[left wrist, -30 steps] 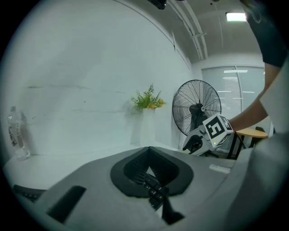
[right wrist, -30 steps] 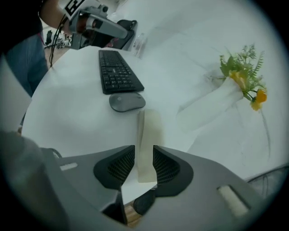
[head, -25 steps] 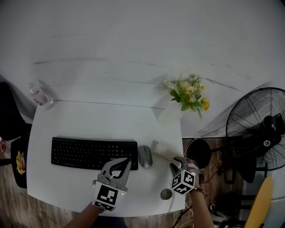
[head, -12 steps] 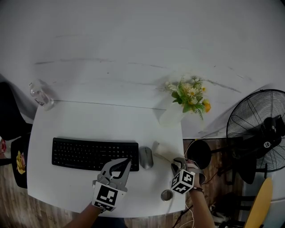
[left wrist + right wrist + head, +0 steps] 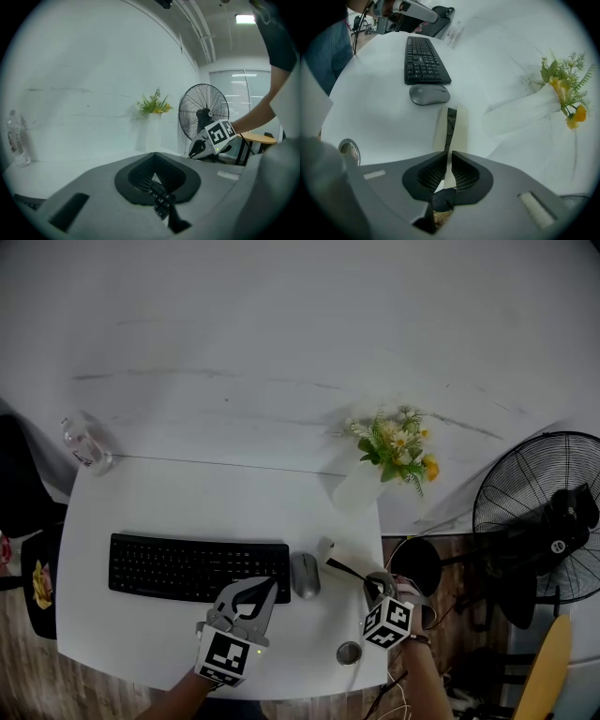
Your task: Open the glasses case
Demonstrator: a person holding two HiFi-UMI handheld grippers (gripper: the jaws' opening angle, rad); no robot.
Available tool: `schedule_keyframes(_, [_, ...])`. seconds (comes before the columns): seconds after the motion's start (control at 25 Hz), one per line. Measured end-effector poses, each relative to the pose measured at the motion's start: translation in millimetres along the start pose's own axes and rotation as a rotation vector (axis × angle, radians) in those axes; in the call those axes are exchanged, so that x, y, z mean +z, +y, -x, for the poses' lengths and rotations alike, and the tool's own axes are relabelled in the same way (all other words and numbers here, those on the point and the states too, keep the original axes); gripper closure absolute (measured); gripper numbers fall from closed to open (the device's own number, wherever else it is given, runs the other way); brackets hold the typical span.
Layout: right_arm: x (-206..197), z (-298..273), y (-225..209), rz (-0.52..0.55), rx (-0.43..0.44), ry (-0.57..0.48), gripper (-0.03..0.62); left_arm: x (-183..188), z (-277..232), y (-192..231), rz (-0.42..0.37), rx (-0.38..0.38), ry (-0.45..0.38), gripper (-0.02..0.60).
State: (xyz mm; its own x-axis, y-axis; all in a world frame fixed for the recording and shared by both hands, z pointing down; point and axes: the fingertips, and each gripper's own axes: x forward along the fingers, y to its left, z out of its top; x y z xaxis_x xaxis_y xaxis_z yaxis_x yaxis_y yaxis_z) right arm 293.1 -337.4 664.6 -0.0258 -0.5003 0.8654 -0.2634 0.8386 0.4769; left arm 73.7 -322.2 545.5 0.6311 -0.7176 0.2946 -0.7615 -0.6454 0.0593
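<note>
The table [image 5: 187, 493] is white with round corners, and its back edge sits against a plain white wall [image 5: 281, 334]. Around it the floor [image 5: 28, 681] is brown wood. To the right of the table stands a big black fan [image 5: 539, 512]. The left gripper view also shows a window with blinds and a light on the ceiling.

At the back left corner of the table stands a clear bottle [image 5: 84, 442]. At the back right corner a white vase [image 5: 356, 486] holds yellow and white flowers [image 5: 394, 442]. A black keyboard [image 5: 197, 568] lies near the front of the table, and a grey mouse [image 5: 306, 575] lies just beside its right end. A small round ring [image 5: 349, 652] lies near the front edge.

The glasses case [image 5: 336, 554] is pale cream and lies flat, just right of the mouse, near the right edge of the table. A dark slit runs along its length.

The right tongs [image 5: 375, 585] point steeply down at the near end of the case. Their jaws have just been closing. Only a thin gap is left between them, and the pale end of the case fills it, so they pinch the case.

The left tongs [image 5: 270, 585] sit over the front edge of the keyboard. Their tips are together, with nothing between them.
</note>
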Motion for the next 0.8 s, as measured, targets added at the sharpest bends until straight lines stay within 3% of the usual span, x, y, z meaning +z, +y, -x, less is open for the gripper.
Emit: schedule_keyframes(0.8, [-14.0,-24.9,-73.3,-0.079,-0.095,0.026,0.569,4.5,6.3,8.3,-0.002,0.025,0.001,0.574])
